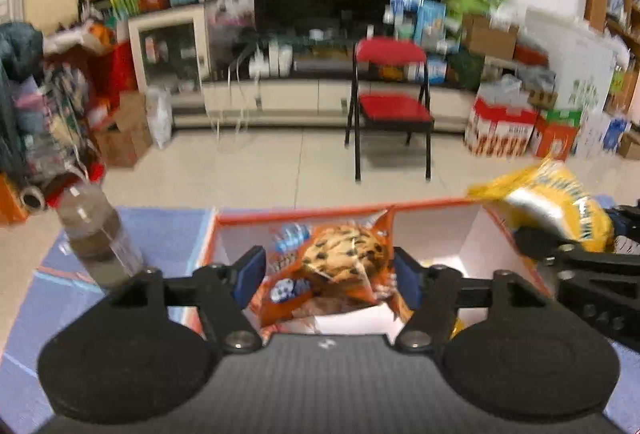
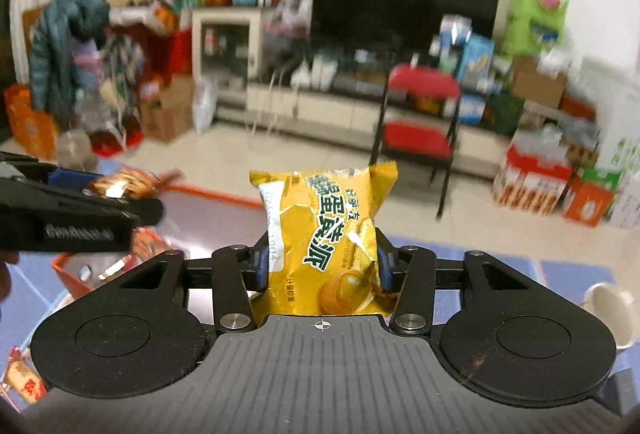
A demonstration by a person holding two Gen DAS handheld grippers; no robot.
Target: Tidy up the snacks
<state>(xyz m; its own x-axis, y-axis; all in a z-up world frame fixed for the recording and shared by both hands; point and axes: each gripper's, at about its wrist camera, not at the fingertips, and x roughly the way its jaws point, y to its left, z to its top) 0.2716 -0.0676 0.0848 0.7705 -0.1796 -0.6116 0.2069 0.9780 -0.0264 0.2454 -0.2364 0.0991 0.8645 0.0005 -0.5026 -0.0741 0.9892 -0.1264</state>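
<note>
My left gripper [image 1: 326, 276] is shut on an orange cookie packet [image 1: 340, 266] and holds it over an orange-rimmed white box [image 1: 472, 230]. My right gripper [image 2: 322, 262] is shut on a yellow egg-yolk pie packet [image 2: 324, 238], held upright. In the left wrist view that yellow packet [image 1: 556, 201] hangs over the box's right rim. In the right wrist view the left gripper [image 2: 80, 218] shows at the left with the cookie packet [image 2: 128, 179] above the box [image 2: 208, 193].
A clear bottle [image 1: 96, 238] stands left of the box on a blue mat [image 1: 168, 230]. A white cup [image 2: 612, 314] sits at the right. Another snack packet [image 2: 20, 382] lies at the lower left. A red folding chair [image 1: 390, 105] stands on the floor beyond.
</note>
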